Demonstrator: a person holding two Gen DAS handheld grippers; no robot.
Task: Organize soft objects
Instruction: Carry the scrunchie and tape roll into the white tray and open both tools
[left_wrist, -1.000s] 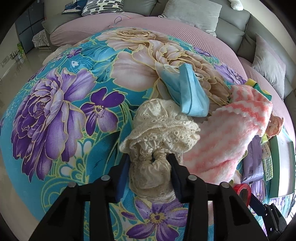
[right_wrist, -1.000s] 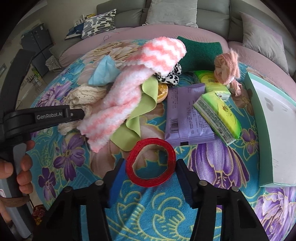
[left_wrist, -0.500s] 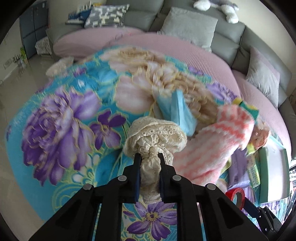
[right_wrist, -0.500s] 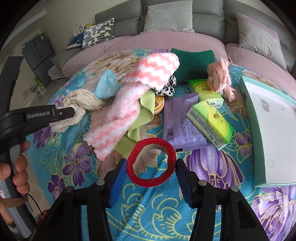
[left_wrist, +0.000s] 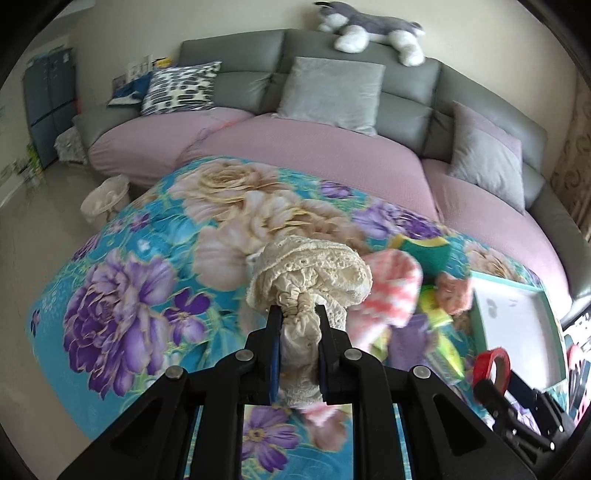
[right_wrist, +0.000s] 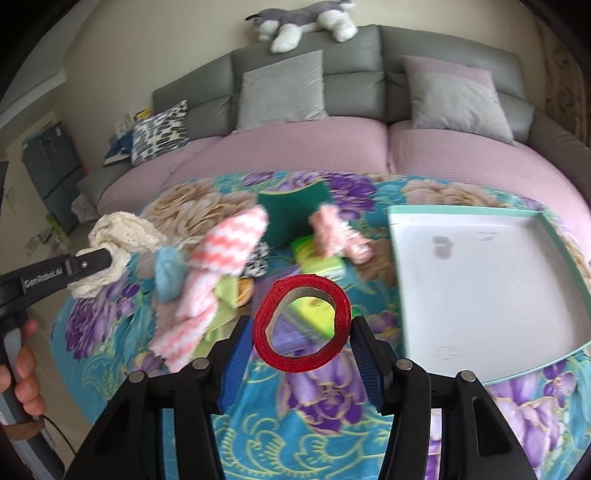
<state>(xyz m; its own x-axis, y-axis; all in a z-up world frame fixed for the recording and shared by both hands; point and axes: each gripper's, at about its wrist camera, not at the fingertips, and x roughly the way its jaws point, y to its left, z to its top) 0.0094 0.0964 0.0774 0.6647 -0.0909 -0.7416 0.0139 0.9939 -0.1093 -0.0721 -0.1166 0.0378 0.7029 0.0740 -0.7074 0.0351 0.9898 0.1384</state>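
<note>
My left gripper (left_wrist: 297, 317) is shut on a cream lace cloth (left_wrist: 310, 273) and holds it up above the flowered table cover; the cloth also shows in the right wrist view (right_wrist: 122, 240). My right gripper (right_wrist: 303, 328) is shut on a red tape roll (right_wrist: 303, 325), lifted above the table. A pink-and-white zigzag knit cloth (right_wrist: 221, 266), a light blue cloth (right_wrist: 168, 273), a pink fuzzy item (right_wrist: 336, 236) and a green sponge (right_wrist: 291, 206) lie in the pile at the table's middle.
A teal-rimmed white tray (right_wrist: 557, 236) lies at the right of the table. Green and purple packets (right_wrist: 317, 266) lie in the pile. A grey and pink sofa (left_wrist: 295, 147) with cushions curves behind the table. The right gripper with the tape shows at lower right (left_wrist: 495, 369).
My left gripper has shut on the lace cloth and lifted it off the table. My right gripper has risen with the red tape roll. Both views now tilt up toward the sofa.
</note>
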